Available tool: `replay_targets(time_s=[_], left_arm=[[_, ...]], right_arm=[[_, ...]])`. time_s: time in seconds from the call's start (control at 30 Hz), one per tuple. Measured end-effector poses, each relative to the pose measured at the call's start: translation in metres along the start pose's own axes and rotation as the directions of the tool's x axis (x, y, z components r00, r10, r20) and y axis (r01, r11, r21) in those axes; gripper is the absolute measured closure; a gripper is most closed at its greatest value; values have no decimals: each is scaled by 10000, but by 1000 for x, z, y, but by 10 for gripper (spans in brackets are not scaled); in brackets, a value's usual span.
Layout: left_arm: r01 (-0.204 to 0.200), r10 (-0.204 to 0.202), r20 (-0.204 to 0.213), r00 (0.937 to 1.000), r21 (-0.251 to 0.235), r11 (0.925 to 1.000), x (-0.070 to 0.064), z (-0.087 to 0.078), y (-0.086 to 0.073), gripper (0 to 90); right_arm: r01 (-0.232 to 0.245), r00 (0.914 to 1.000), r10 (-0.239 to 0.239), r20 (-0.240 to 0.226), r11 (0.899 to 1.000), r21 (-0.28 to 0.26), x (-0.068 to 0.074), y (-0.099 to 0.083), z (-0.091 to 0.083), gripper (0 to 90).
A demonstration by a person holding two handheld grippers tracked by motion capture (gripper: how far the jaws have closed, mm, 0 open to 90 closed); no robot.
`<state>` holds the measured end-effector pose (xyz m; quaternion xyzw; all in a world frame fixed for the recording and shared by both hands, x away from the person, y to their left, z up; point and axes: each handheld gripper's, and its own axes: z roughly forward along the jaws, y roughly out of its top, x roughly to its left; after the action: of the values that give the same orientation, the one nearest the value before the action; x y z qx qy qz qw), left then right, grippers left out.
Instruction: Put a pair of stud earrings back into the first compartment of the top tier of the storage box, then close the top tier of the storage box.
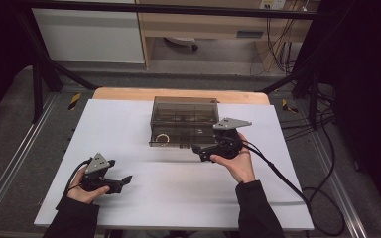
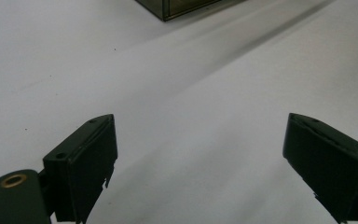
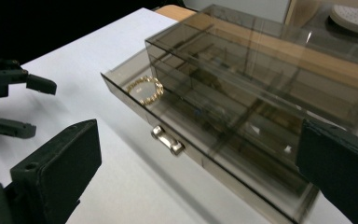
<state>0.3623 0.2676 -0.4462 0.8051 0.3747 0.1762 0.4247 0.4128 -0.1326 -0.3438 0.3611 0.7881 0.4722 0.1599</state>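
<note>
My right hand-held gripper, matte black jaws spread wide and empty, faces a smoky translucent plastic box on the smooth white surface, its drawer open with a beaded gold ring inside; my left hand-held gripper gapes empty too.

A drawer box sits at the back middle of the counter. Its drawer is pulled out toward the front, with a bracelet in its left end.

One drawer box, one bracelet, seemingly.
</note>
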Motion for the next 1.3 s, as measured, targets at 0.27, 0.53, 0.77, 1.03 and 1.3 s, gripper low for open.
replay_targets(time_s=[0.27,0.53,0.77,1.03,1.3], left_arm=[[-54,54,36,10000,51,10000,-1,1,0,99],[-96,95,76,9999,129,9999,-3,3,0,99],[-111,110,119,9999,155,9998,-4,4,1,99],[-164,159,247,9996,211,9996,-9,5,3,100],[-327,311,525,9981,309,9990,-19,8,6,110]], right_arm=[[-156,9999,157,-12,9999,63,-18,-28,-18,5],[-279,9996,279,-11,9991,322,-36,-64,-35,4],[-95,10000,96,-8,9990,440,-45,-90,-47,4],[-543,9983,528,259,9966,617,-59,-114,-63,4],[-930,9954,915,271,9938,605,-68,-129,-69,4]])
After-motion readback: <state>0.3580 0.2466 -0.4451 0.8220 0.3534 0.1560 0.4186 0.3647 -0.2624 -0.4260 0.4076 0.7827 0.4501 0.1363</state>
